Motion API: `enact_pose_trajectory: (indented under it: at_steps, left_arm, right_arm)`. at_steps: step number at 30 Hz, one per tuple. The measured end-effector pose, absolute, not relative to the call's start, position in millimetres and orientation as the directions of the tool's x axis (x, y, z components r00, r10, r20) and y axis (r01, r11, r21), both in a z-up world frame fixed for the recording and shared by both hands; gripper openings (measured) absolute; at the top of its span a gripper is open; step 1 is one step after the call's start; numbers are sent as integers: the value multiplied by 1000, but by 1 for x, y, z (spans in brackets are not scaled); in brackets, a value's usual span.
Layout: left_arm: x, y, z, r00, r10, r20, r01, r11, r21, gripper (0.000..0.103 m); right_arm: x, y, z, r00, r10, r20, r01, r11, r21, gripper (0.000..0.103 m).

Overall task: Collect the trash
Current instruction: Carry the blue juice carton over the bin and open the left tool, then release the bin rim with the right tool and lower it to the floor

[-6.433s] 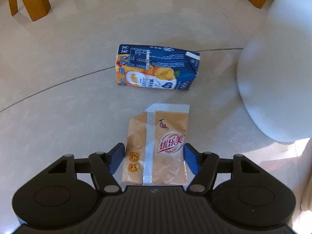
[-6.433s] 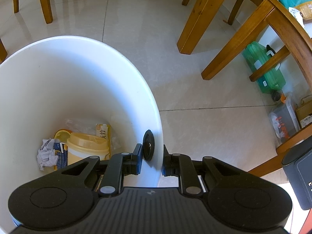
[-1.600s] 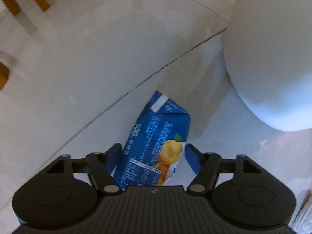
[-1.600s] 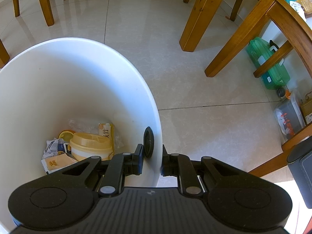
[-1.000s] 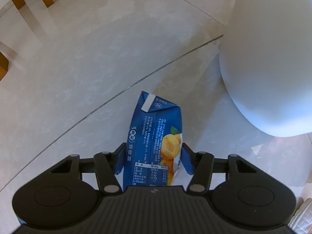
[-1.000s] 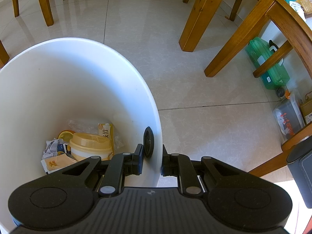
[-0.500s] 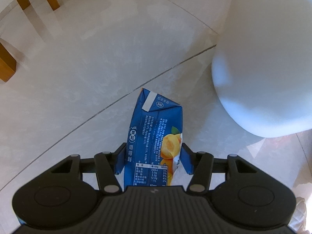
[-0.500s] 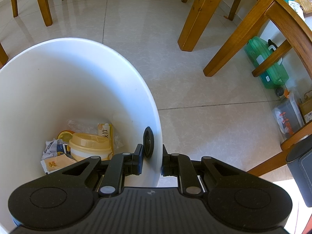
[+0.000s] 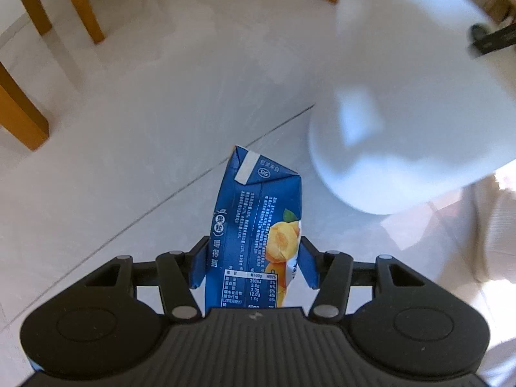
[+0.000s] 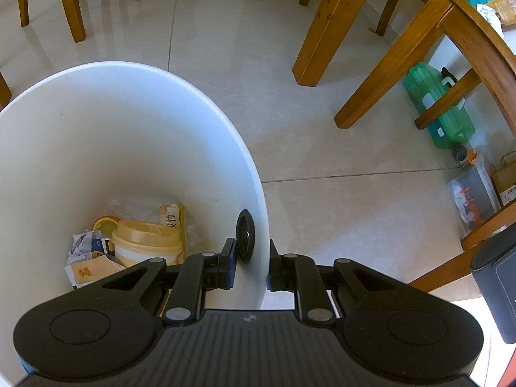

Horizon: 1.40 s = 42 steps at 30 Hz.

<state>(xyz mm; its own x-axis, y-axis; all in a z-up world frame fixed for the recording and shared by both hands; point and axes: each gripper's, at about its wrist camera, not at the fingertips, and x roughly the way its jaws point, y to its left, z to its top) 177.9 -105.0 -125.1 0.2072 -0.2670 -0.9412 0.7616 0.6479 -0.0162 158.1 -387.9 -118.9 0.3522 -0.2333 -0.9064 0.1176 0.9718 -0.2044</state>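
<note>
My left gripper point(image 9: 253, 262) is shut on a blue drink carton point(image 9: 258, 225) printed with peaches, and holds it lifted above the floor with its folded top pointing away. The white trash bin point(image 9: 412, 103) stands to the carton's right, blurred. In the right wrist view my right gripper point(image 10: 251, 266) is shut on the rim of the white trash bin point(image 10: 135, 148), one finger inside and one outside. At the bin's bottom lie a yellow lidded cup point(image 10: 145, 242), an orange wrapper point(image 10: 93, 269), crumpled paper point(image 10: 80, 245) and other packets.
Wooden chair legs point(image 9: 80, 3) stand at the far left of the tiled floor point(image 9: 129, 129). Wooden table and chair legs point(image 10: 325, 29) stand beyond the bin. A green container point(image 10: 435, 109), a clear bag point(image 10: 471, 193) and a dark box point(image 10: 496, 283) are on the right.
My left gripper closed on the carton, then raised it off the floor and toward the bin. An orange wrapper has joined the trash in the bin. My right gripper stayed clamped on the rim.
</note>
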Motion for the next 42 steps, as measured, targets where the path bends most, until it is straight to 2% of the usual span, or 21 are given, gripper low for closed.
enact_pose_trajectory:
  at_steps: [10, 16, 20, 21, 22, 24, 29, 36, 42]
  left_arm:
    - [146, -124, 15, 238, -467, -851, 857, 514, -43, 55]
    - [157, -167, 46, 203, -586, -785, 886, 450, -107, 55]
    - [156, -195, 47, 216, -612, -761, 884, 453, -113, 57]
    - [155, -202, 42, 232, -610, -758, 883, 458, -98, 67]
    - [152, -206, 40, 257, -603, -755, 879, 470, -76, 82]
    - [148, -207, 39, 320, -601, -733, 867, 497, -29, 92]
    - [142, -205, 30, 346, -582, -735, 855, 519, -9, 95]
    - [125, -190, 28, 438, -530, -726, 833, 543, 105, 100]
    - [111, -179, 19, 475, -507, -719, 806, 579, 124, 102]
  right_arm:
    - [159, -387, -119, 352, -235, -906, 115, 971, -207, 20]
    - [159, -388, -118, 351, -234, -907, 115, 972, -206, 20]
    - [159, -388, -118, 352, -232, -907, 116, 972, -204, 20]
    - [159, -388, -118, 352, -232, -907, 116, 972, -203, 20]
    - [159, -388, -118, 353, -232, -907, 115, 972, -204, 20]
    - [159, -388, -118, 353, -229, -907, 115, 973, -201, 20]
    - [159, -388, -119, 354, -228, -907, 115, 973, -200, 20]
    - [158, -386, -119, 354, -233, -906, 118, 972, -204, 20]
    - [158, -387, -119, 352, -230, -907, 120, 972, -200, 20]
